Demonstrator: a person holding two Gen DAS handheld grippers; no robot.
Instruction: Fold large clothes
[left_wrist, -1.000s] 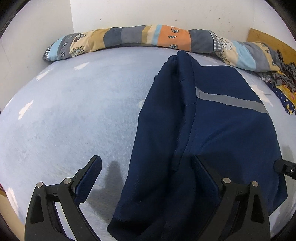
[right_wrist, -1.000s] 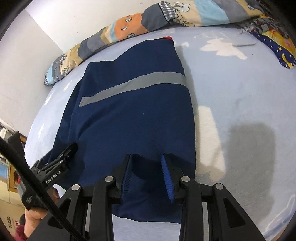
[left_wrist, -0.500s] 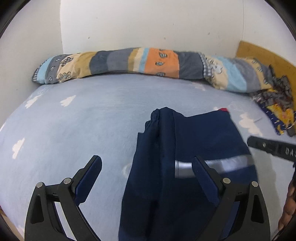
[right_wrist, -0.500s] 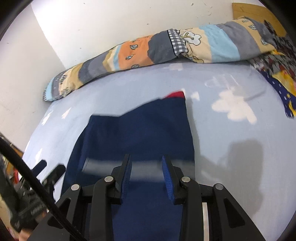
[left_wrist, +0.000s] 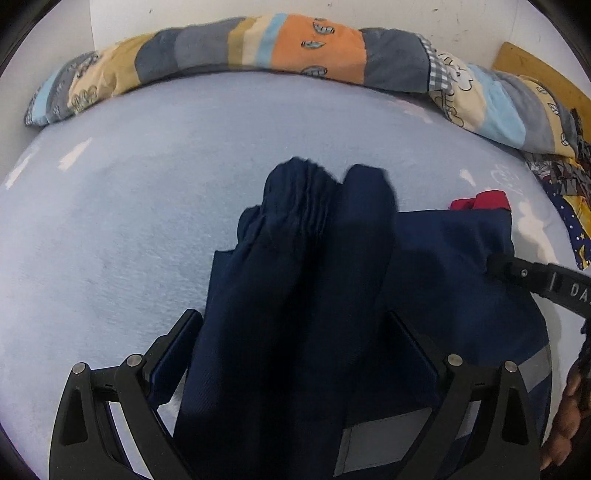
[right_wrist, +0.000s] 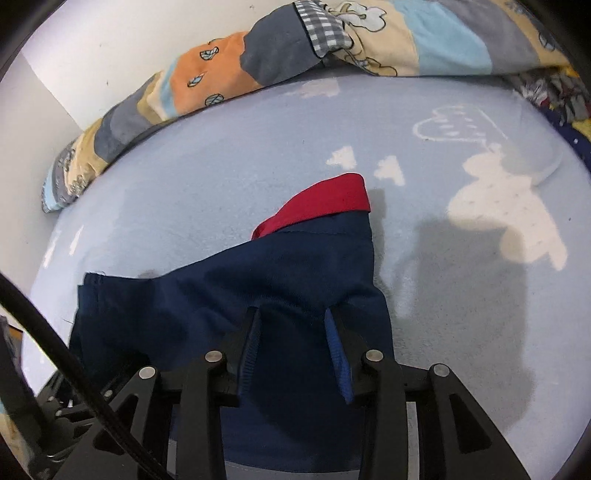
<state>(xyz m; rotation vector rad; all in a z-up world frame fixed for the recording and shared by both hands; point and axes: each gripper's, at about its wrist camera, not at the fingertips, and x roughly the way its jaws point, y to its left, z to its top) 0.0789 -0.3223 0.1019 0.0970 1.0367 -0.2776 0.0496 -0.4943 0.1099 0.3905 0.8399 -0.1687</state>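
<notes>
A navy jacket lies flat on the bed, with its red collar at the far end. Two sleeves lie folded lengthwise on its left half, cuffs pointing away from me. A grey reflective stripe crosses the cloth just under my left gripper. That gripper is open wide, straddling the sleeves. My right gripper hovers low over the jacket's right part. Its pads stand apart and only navy cloth shows in the gap. One of its fingers shows over the jacket's right edge.
The bed has a pale blue sheet with white clouds. A rolled patchwork quilt lines the far wall. Patterned cloth is heaped at the right by a wooden board. A person's hand shows at the right edge.
Both grippers have travelled forward over the jacket, from its near hem towards the collar. The grey stripe has slid from far ahead to just beneath them. Neither jaw gap looks different.
</notes>
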